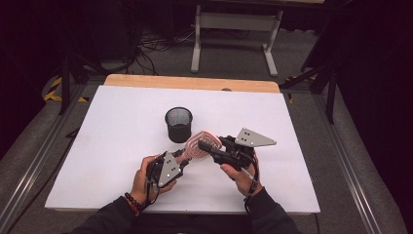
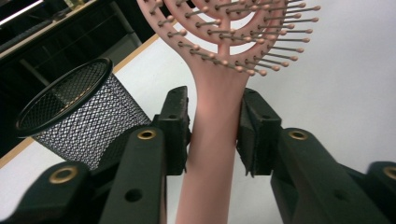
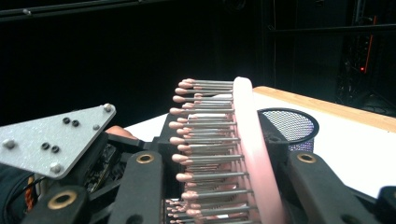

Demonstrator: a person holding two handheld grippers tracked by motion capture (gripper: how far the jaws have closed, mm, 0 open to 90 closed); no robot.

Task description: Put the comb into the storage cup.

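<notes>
A pink hairbrush is held just above the white table between both grippers. My left gripper is shut on its handle, with both black pads pressed against the sides. My right gripper is shut across the brush head: the bristle tips face one jaw and the smooth back lies against the other. A black mesh cup stands upright just behind the brush, also visible beside the left jaws and past the right jaws.
The left gripper's grey plate sits close beside the right jaws. A wooden strip edges the table's far side. Beyond it are a white desk frame and cables on the floor. Metal rails run along both sides.
</notes>
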